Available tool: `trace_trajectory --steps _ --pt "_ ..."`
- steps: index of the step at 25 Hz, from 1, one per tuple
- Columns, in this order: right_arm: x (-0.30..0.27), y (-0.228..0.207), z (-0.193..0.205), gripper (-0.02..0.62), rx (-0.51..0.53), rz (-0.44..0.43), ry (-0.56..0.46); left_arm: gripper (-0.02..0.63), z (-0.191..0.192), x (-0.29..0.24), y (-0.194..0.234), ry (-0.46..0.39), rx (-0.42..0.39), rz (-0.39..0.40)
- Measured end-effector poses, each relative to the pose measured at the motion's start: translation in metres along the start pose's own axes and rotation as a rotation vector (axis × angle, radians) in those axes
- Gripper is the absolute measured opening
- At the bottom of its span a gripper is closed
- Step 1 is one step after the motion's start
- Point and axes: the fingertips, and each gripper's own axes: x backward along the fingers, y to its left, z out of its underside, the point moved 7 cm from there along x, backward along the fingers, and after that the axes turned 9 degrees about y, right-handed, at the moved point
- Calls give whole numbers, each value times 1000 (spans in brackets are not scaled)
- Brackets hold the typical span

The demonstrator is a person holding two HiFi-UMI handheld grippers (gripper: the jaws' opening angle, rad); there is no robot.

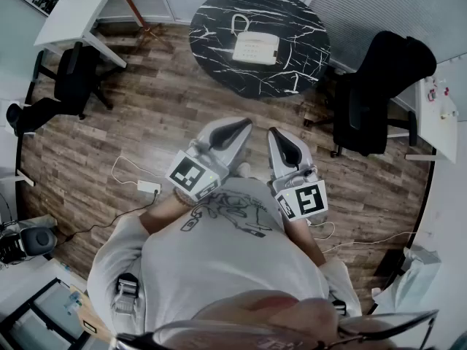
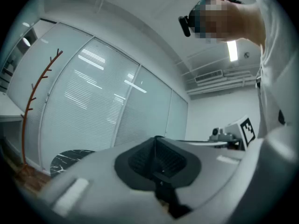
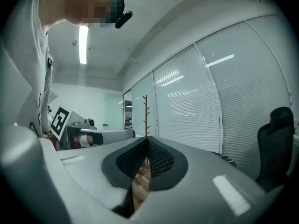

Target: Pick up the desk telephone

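Telephone [image 1: 255, 48] broadside, long axis left-right

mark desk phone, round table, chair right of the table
White desk telephone [image 1: 257, 49]: head view, keypad body.
Round black marble-patterned table [image 1: 299, 46]: head view, bare top right of the telephone.
Black office chair [image 1: 387, 71]: head view, black upholstery.

One round marble table [image 1: 299, 57], one desk telephone [image 1: 255, 48] on it. Two black office chairs flank that table: left chair [image 1: 73, 79], right chair [image 1: 379, 79]. Two white desks farther out: left desk [image 1: 73, 13], right desk [image 1: 436, 119]. One coat stand [image 1: 131, 4] behind it.
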Motion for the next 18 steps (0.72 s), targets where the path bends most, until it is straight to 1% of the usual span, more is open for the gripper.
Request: trace_trajectory --steps 5,10,18 --pt "-2 -13 0 8 -1 -1 0 11 0 -13 3 5 -3 -2" --pt "3 -27 -2 6 -17 -7 -23 11 1 -28 1 13 -6 -7" --pt "11 -49 4 6 -6 -33 -9 11 7 -49 -7 11 14 -31"
